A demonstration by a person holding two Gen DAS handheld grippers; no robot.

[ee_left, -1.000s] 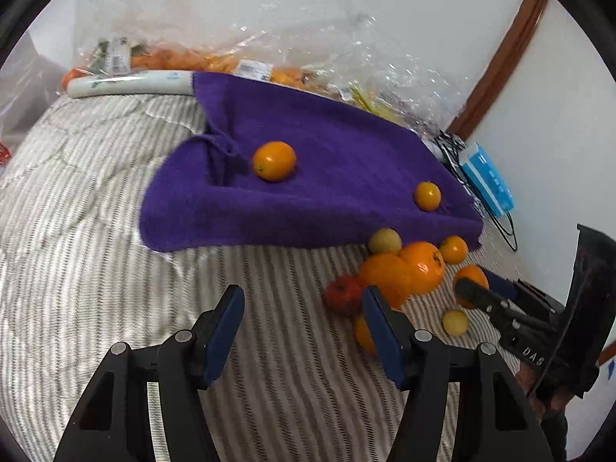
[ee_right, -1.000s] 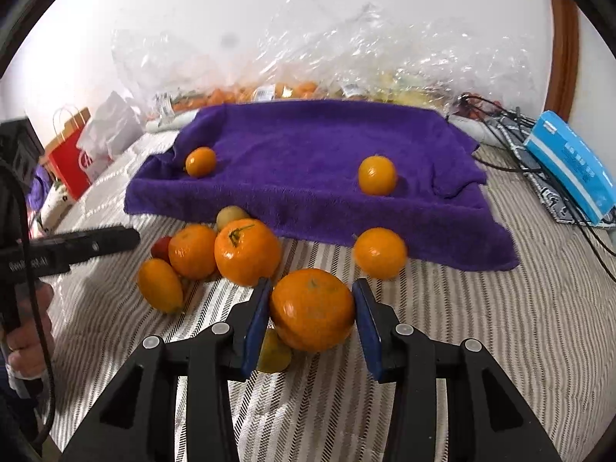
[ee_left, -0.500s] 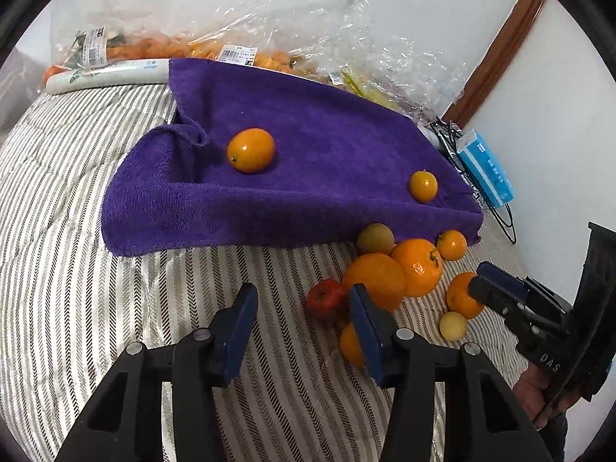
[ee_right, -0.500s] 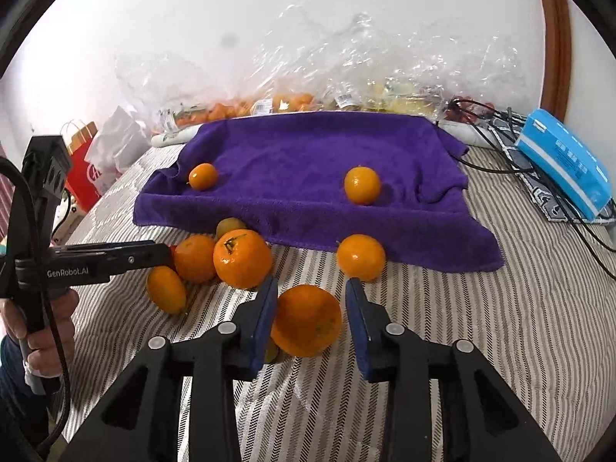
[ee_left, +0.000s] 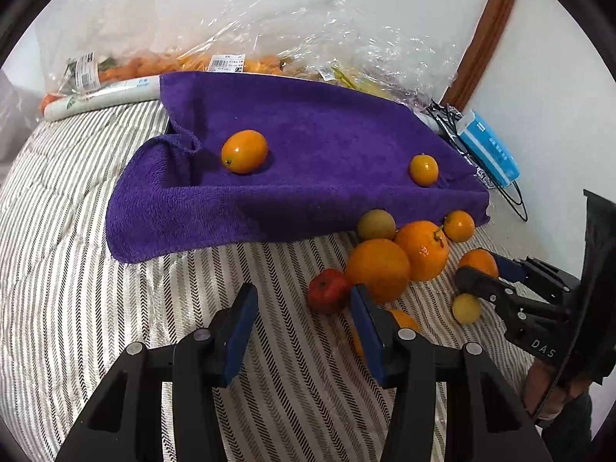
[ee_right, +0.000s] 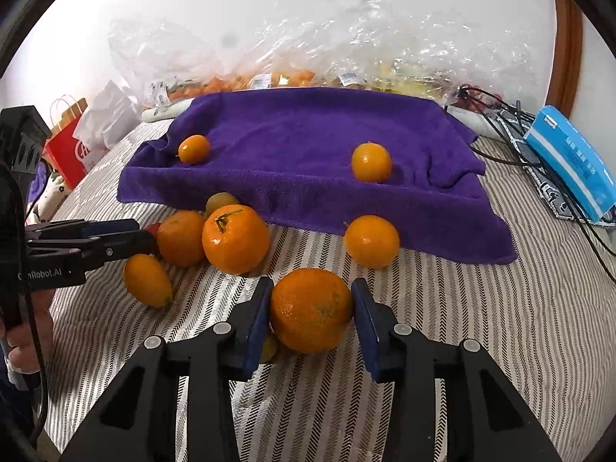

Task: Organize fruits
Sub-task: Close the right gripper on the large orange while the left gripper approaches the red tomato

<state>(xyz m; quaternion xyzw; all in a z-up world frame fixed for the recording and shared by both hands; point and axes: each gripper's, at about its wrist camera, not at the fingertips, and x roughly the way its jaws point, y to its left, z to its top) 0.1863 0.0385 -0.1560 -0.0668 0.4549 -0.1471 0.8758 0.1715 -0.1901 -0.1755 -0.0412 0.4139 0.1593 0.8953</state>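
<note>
A purple towel (ee_left: 308,161) (ee_right: 327,154) lies on the striped bed with two small orange fruits on it (ee_left: 244,151) (ee_left: 423,169). In front of it lies a cluster: two large oranges (ee_left: 377,269) (ee_left: 422,248), a red fruit (ee_left: 327,295), a greenish fruit (ee_left: 375,224) and small yellow ones. My left gripper (ee_left: 302,331) is open and empty, just left of the red fruit. My right gripper (ee_right: 310,310) is shut on a large orange (ee_right: 310,310), held just above the bed.
Clear plastic bags of produce (ee_right: 308,65) line the wall behind the towel. A blue box (ee_right: 569,161) and black cables (ee_right: 496,115) lie at the right. A red paper bag (ee_right: 67,142) stands at the left bed edge.
The right gripper has closed on the large orange and lifted it slightly. The left gripper has shifted closer to the fruit cluster, still open.
</note>
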